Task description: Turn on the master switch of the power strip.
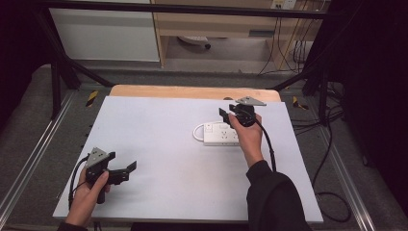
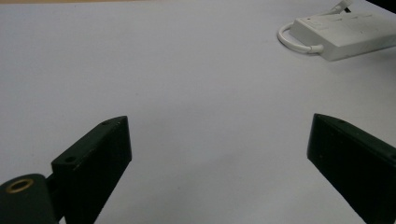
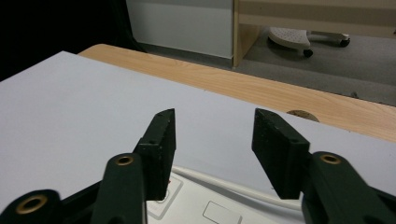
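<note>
Near edge, 7 o'clock on the white table [image 1: 168, 192]: left gripper [image 1: 126, 171] held low, jaws wide apart, nothing between them. Past centre toward 1 o'clock: white power strip [image 1: 221, 134] lies flat, its white cord [image 1: 197, 132] looping off its left end. Right gripper [image 1: 225, 115] hangs over the strip's far edge, jaws partly apart, gap empty.

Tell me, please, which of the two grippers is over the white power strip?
The right gripper, at the strip's far left end, fingers part open with nothing between them. The left gripper sits apart near the table's front left, fingers wide open.
</note>
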Tool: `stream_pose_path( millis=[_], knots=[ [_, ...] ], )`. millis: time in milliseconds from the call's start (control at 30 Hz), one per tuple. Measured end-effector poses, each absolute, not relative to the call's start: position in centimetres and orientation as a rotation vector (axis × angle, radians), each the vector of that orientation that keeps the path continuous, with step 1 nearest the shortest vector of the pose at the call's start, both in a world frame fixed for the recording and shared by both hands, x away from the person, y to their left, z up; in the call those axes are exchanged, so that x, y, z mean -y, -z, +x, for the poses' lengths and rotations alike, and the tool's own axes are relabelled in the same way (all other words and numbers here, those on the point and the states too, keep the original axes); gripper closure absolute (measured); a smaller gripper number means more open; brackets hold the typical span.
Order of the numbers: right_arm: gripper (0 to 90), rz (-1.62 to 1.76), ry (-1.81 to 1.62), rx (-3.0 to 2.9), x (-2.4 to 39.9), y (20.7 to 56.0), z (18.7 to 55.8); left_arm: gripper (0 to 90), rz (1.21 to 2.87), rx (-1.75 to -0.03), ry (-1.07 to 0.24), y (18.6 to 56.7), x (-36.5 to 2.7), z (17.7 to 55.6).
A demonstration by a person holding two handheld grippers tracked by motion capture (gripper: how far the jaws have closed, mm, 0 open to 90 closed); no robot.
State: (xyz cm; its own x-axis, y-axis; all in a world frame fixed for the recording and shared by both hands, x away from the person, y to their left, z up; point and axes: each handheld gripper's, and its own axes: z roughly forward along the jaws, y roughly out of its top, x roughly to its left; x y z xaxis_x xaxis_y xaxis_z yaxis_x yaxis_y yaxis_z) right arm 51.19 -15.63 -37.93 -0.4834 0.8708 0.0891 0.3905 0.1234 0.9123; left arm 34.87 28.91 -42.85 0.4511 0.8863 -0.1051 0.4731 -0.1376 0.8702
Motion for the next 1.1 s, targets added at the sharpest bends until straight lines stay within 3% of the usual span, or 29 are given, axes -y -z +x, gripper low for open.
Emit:
stream_pose_path(
  millis=[133, 1100],
  knots=[
    [58.8, 1.207, -1.320, -1.947, 15.6, 38.0, 51.6, 6.4, 1.774, -1.168, -0.552, 42.9, -28.9, 35.0],
    [86.7, 1.213, -1.274, -2.020, 13.6, 40.1, 53.4, 6.8, 1.782, -1.165, -0.558, 42.9, -28.8, 34.9]
  ],
)
